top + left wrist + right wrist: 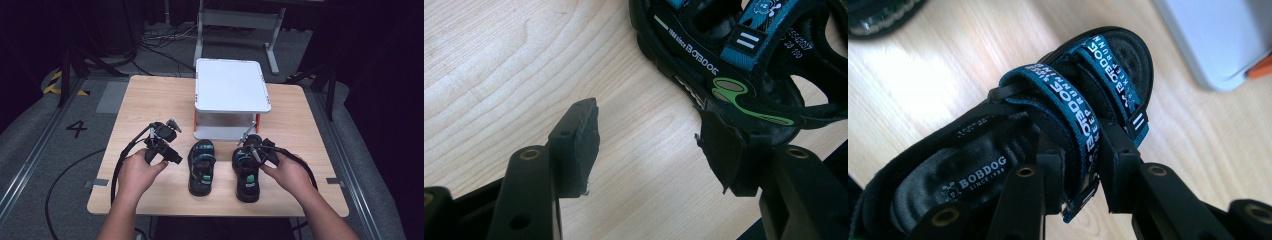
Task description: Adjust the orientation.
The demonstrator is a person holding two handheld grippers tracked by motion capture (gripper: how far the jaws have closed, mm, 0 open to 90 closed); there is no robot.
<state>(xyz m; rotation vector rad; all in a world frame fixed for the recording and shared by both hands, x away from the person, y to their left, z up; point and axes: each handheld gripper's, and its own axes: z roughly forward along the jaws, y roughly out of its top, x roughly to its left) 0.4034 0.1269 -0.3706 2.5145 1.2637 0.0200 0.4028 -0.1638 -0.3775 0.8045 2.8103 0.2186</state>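
dark floor and cables surround a light wooden tabletop (150, 100), where a white two-tier rack (231, 85) stands toward the far edge and both sandals lie near the front edge, none shelved yet. the right gripper (1079, 175) grips the blue strap (1068, 102) of the right sandal (247, 175), so lifting it to the rack seems just begun. the left gripper (649, 145) stands open beside the left sandal (201, 167), one pad at its side.
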